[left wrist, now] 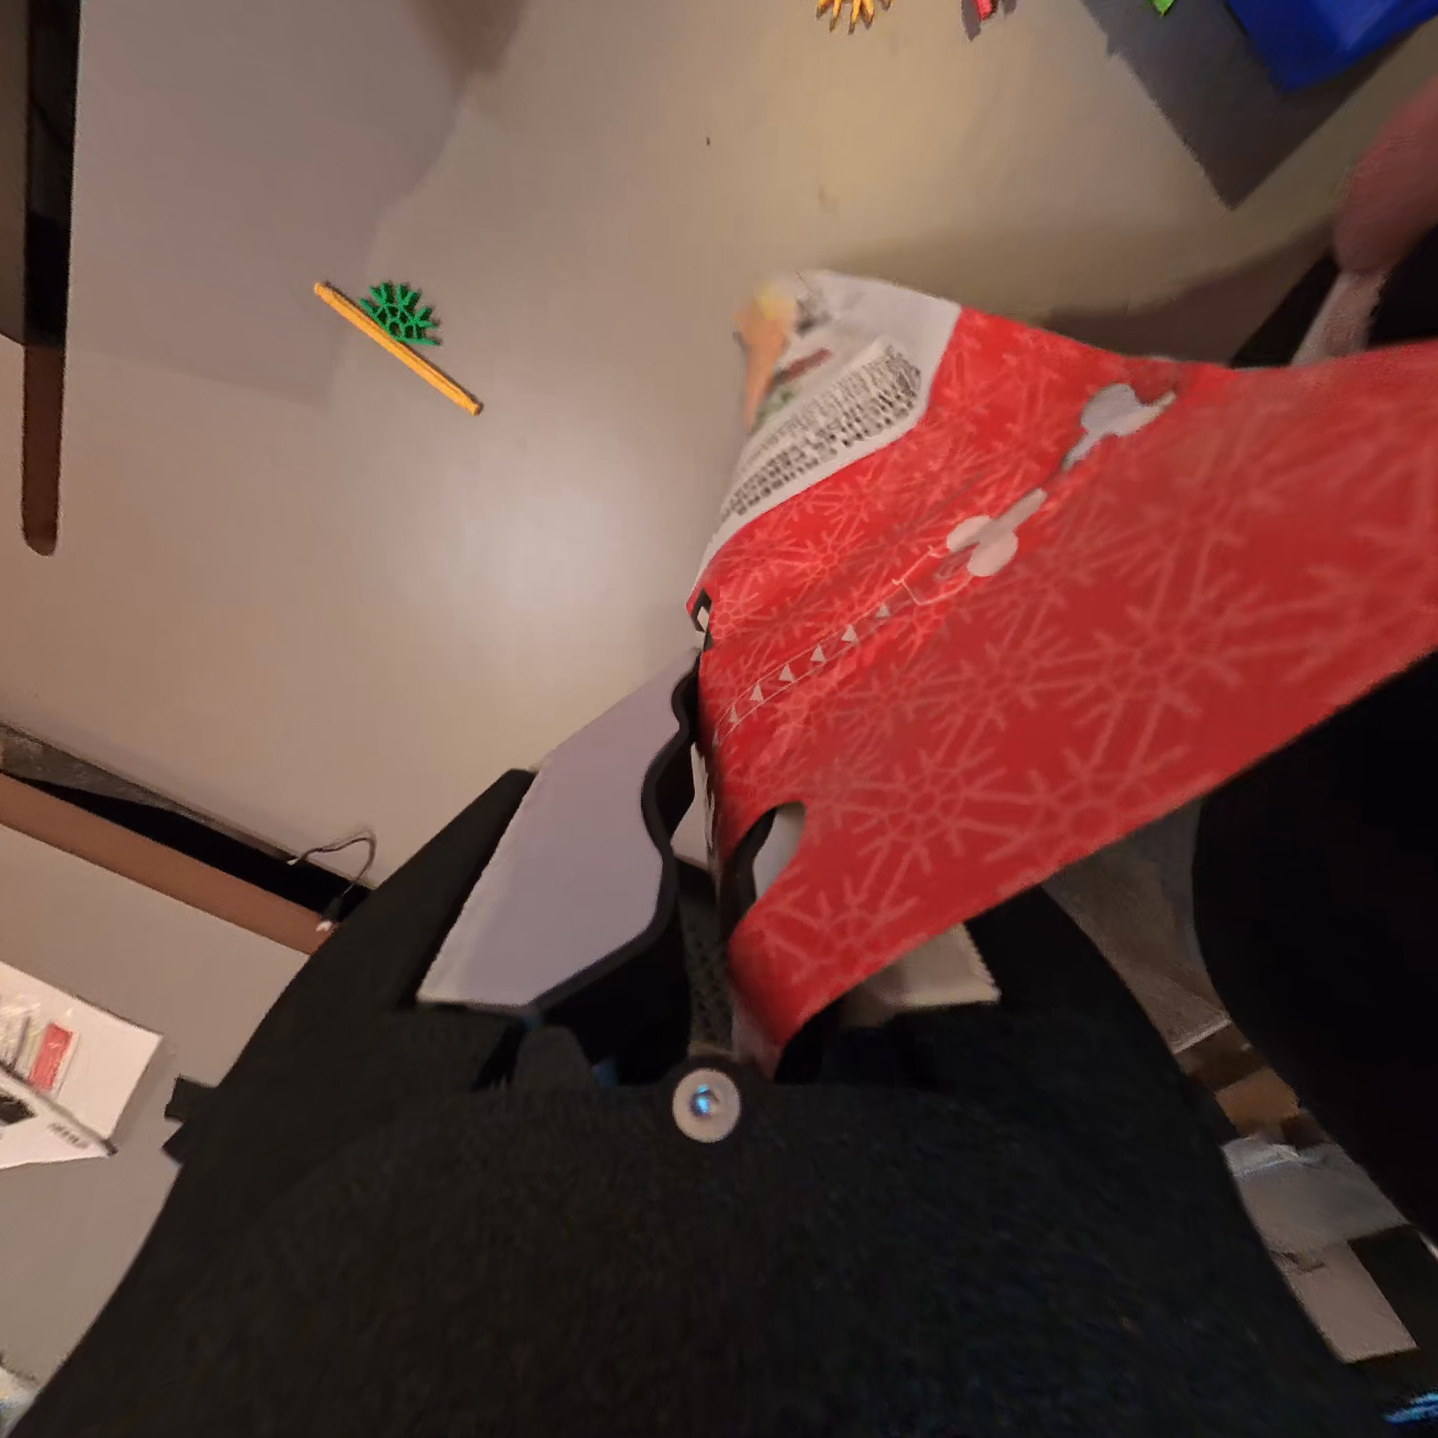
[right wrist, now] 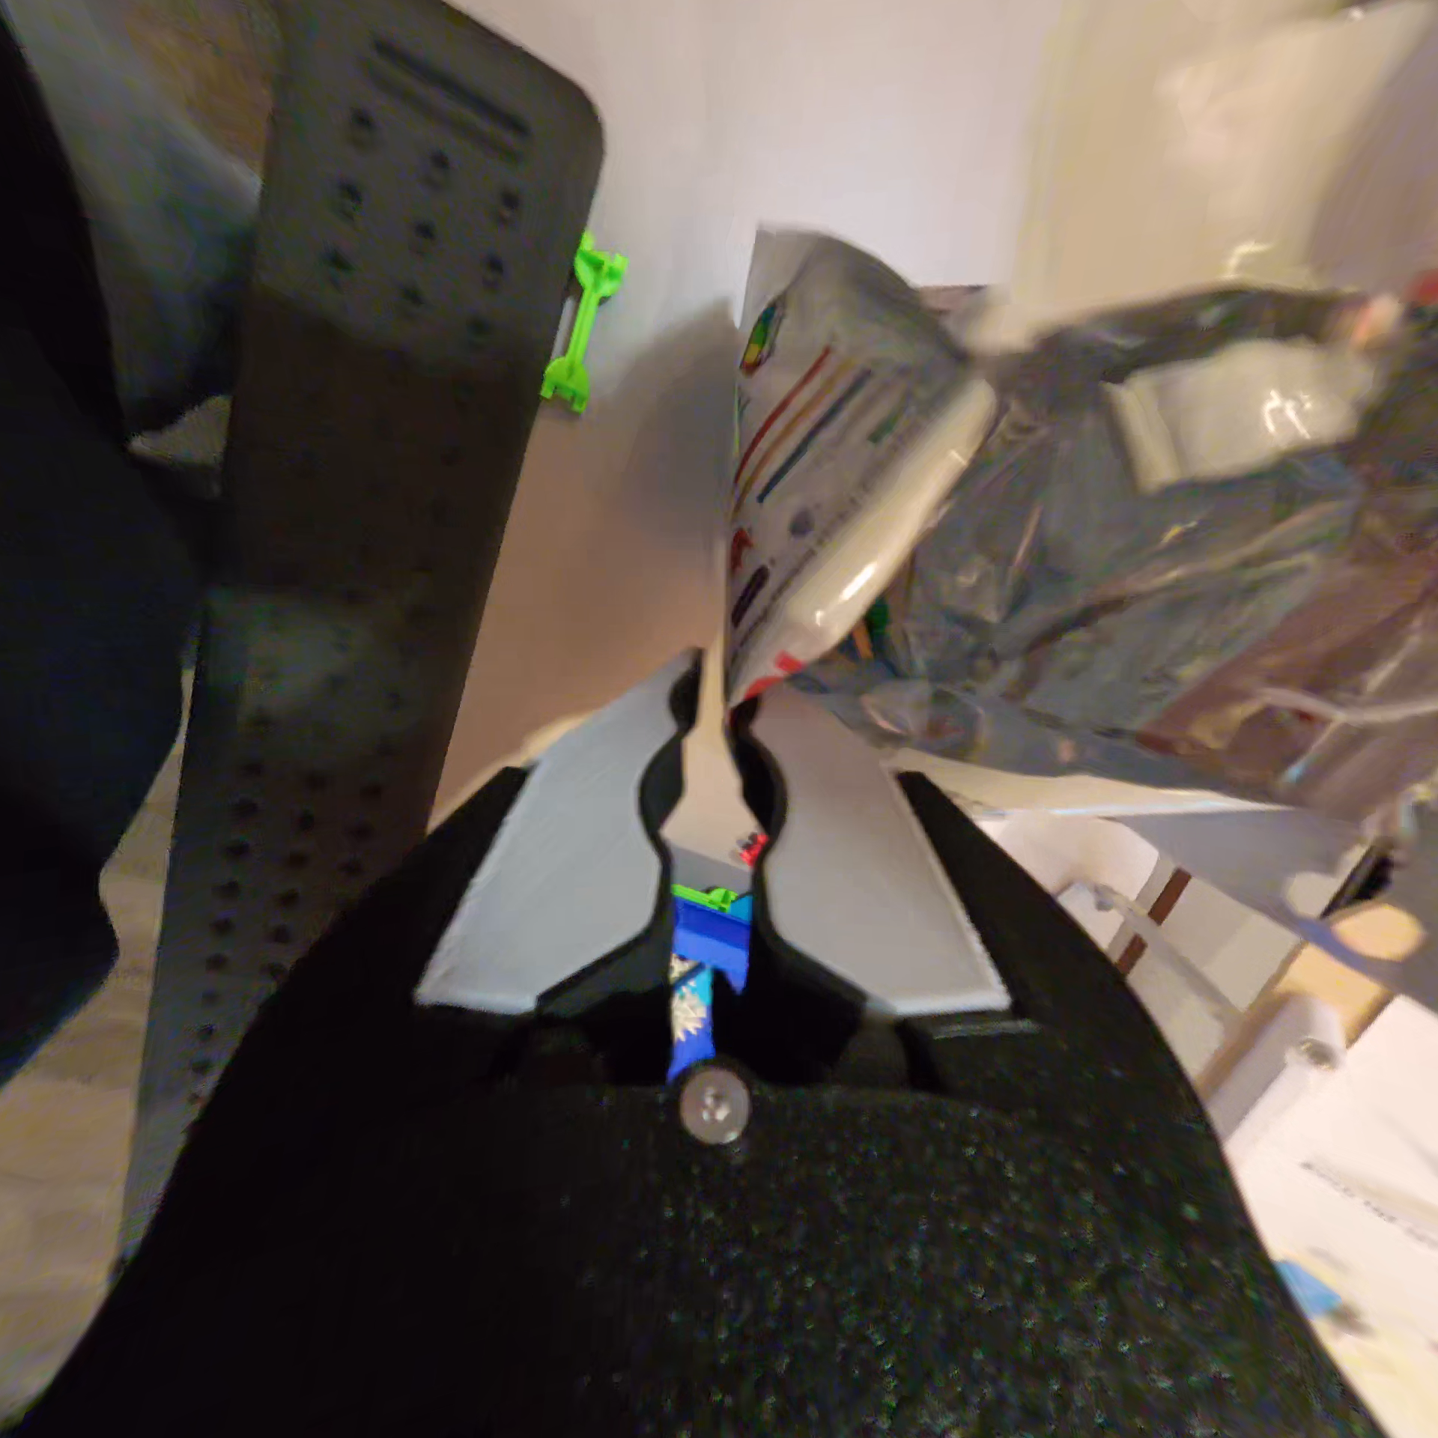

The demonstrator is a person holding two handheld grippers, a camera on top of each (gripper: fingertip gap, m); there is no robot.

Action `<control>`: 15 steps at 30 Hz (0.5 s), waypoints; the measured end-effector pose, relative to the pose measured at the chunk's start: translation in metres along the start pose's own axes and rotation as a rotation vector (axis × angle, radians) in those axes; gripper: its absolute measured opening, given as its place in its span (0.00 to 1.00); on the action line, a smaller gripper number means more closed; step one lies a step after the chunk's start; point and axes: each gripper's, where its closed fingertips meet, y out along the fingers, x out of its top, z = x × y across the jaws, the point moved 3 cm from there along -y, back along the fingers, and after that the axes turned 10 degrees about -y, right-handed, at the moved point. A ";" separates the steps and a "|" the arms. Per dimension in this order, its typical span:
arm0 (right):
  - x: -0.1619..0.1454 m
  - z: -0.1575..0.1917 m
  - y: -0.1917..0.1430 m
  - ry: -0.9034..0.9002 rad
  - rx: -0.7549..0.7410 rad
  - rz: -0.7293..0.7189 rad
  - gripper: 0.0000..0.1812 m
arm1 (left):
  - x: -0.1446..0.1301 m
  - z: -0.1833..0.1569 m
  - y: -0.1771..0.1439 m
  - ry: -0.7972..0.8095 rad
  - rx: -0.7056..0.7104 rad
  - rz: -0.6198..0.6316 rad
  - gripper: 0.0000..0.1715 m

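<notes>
My left gripper (left wrist: 704, 700) is shut on the edge of a red bag (left wrist: 1050, 661) with a pale snowflake pattern. Its left finger (left wrist: 661, 786) presses on the bag, and the bag hides the other finger. A person's hand (left wrist: 1393, 179) holds the bag's far end at the upper right. In the right wrist view the same bag (right wrist: 848, 436) shows its white printed face and silver inside, with small coloured pieces in it. My right gripper (right wrist: 712, 700) has its fingers slightly apart. The bag's corner lies against the right fingertip (right wrist: 751, 727), and the left pad stands clear of it.
A yellow rod with a green connector (left wrist: 397, 342) lies on the pale table (left wrist: 467, 545). More coloured pieces (left wrist: 852, 9) and a blue thing (left wrist: 1323, 39) are at the far edge. A dark perforated plate (right wrist: 389, 350) stands left of my right gripper, with a green piece (right wrist: 583, 327) beside it. About 20 cm separates my right fingertips from the green piece (right wrist: 583, 327).
</notes>
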 end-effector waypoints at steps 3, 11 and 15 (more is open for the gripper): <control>-0.013 -0.003 -0.006 0.130 -0.075 -0.041 0.22 | 0.011 -0.005 -0.001 -0.036 -0.043 -0.041 0.00; -0.022 0.001 -0.046 0.401 -0.234 -0.335 0.34 | 0.035 -0.015 0.001 -0.113 -0.105 -0.103 0.00; -0.017 -0.002 -0.061 0.422 -0.357 -0.468 0.32 | 0.044 -0.015 0.001 -0.144 -0.120 -0.137 0.00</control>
